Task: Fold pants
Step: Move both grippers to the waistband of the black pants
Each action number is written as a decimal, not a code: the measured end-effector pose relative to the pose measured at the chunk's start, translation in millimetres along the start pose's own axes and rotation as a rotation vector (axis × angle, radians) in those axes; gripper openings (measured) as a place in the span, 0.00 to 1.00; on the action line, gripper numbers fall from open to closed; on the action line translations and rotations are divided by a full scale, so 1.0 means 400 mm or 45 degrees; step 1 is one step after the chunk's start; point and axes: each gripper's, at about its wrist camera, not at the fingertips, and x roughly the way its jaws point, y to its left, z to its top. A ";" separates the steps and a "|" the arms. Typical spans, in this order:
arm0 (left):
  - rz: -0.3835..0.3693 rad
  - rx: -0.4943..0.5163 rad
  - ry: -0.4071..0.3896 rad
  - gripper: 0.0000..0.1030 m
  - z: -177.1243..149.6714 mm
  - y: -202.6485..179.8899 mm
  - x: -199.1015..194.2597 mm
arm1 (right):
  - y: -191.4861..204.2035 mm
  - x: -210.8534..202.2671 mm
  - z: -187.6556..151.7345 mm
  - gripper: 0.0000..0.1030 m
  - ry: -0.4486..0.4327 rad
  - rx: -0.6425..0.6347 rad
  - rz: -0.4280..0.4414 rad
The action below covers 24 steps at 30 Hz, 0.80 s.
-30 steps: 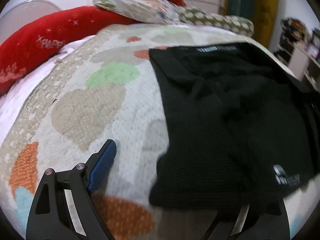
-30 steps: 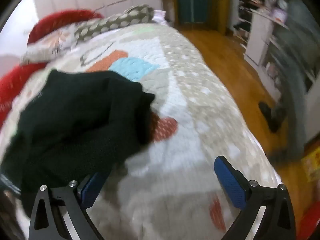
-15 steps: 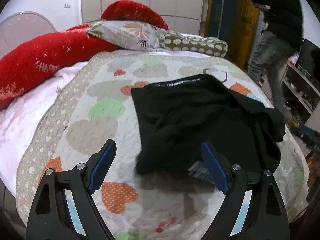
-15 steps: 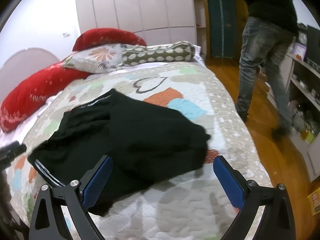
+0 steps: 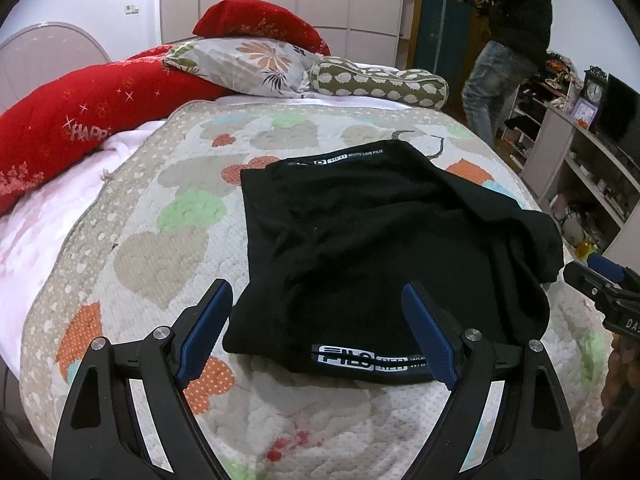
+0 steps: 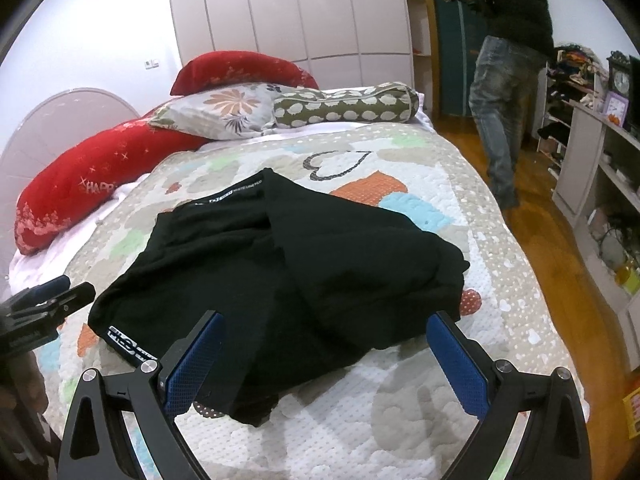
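I am standing at the foot of a bed, holding a gripper in each hand, both pointed toward the headboard.

Far left, a long red bolster point(image 5: 80, 108) printed with pale stars and partial lettering lies along the bed's edge, over a pale pink sheet point(image 5: 44, 216). Next to it at the head of the bed rests a floral pillow point(image 5: 248, 64), with a second red cushion point(image 5: 256, 20) behind it and an olive cylinder pillow with white spots point(image 5: 380, 80) to its right.

My left gripper point(image 5: 316, 344) hangs above the near edge of the bed with its blue-padded fingers spread wide, holding nothing. Between and beyond them lie the black pants point(image 5: 380, 232), folded into a rumpled, roughly square bundle in the middle of the heart-patterned quilt point(image 5: 160, 248). A white-lettered waistband shows at the far edge, and another band with a white logo runs along the near edge, just under my left gripper's right finger. The bundle's right side is bunched and uneven.

My right gripper point(image 6: 324, 360) hovers above the pants' near right part, fingers likewise wide apart and empty. Each gripper's tip is visible at the edge of the other's view.

Far right, a person in jeans and a dark jacket point(image 6: 504, 80) stands on the wooden floor point(image 6: 532, 240) beside white shelving point(image 6: 588, 160) that holds a clock and clutter.
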 end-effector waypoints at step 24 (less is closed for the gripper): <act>-0.010 -0.004 0.017 0.84 -0.008 -0.016 0.016 | 0.017 0.035 -0.001 0.98 0.049 0.023 0.022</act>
